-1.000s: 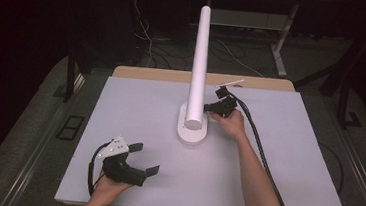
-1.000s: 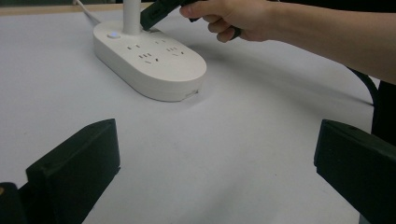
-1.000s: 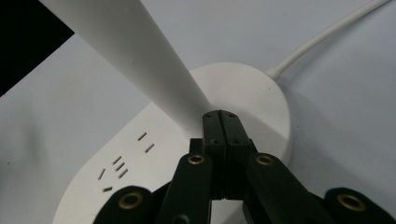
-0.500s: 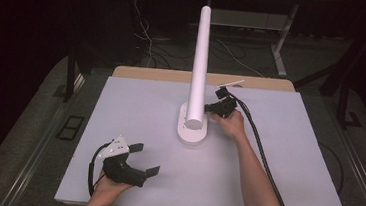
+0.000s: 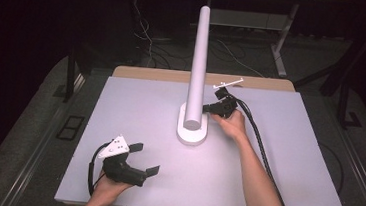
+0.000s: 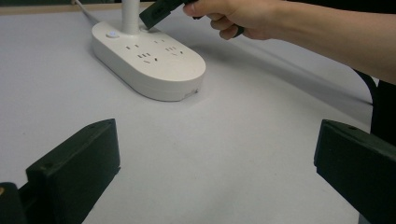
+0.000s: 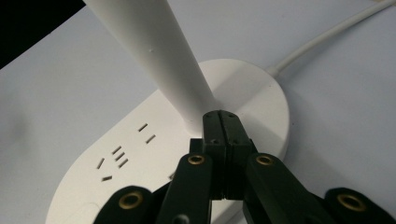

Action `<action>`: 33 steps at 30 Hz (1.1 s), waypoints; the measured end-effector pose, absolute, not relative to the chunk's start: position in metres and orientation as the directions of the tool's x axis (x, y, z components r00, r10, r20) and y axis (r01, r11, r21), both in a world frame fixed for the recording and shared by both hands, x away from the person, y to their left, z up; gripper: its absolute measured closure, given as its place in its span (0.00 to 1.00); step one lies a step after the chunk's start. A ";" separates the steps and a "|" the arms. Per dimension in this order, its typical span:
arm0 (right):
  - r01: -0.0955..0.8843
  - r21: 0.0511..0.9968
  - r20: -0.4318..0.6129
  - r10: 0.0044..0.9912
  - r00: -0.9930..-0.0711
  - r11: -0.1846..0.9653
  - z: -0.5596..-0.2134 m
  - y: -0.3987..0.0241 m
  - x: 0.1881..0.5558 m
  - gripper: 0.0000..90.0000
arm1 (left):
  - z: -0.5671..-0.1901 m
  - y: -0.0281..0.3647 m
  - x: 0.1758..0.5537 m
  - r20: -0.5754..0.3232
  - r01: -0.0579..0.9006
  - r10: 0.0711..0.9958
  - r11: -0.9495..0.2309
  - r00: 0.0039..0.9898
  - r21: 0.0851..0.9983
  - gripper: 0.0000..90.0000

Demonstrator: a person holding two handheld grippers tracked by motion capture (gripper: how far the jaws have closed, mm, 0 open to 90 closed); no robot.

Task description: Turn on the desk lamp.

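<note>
At worktop (image 5: 286,157) centre stands the power strip (image 5: 192,130), a rigid, bottom-heavy base with tall white post (image 5: 200,64), best held low; the right hand-held gripper (image 5: 209,108), jaws clenched empty, noses the post's foot, the left hand-held gripper (image 5: 147,159) splayed nearby.

A power strip base (image 5: 192,131) sits near the middle of the bench (image 5: 291,157), with a tall post (image 5: 199,64) rising from its far end. The right gripper (image 5: 209,109) is just right of the post, above the base. The left gripper (image 5: 141,159) rests at the bench's near left, well apart.
</note>
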State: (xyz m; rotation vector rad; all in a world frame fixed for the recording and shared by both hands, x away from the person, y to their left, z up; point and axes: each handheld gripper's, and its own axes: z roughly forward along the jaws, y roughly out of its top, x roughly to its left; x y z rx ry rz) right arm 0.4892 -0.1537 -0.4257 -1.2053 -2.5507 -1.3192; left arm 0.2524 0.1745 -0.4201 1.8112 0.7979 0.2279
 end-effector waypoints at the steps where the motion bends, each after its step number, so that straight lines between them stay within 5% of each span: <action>1: 0.645 0.683 0.350 0.622 -0.700 0.342 -0.426 -0.154 0.489 1.00 | -0.420 0.175 0.252 -0.219 0.409 0.617 -0.183 0.756 0.894 0.00; 24: 0.602 0.745 0.336 0.618 -0.711 0.288 -0.389 -0.199 0.457 1.00 | -0.420 0.174 0.252 -0.220 0.408 0.619 -0.179 0.754 0.895 0.00; 33: 0.586 0.774 0.334 0.632 -0.700 0.239 -0.371 -0.222 0.433 0.67 | -0.420 0.173 0.252 -0.222 0.409 0.617 -0.180 0.755 0.894 0.00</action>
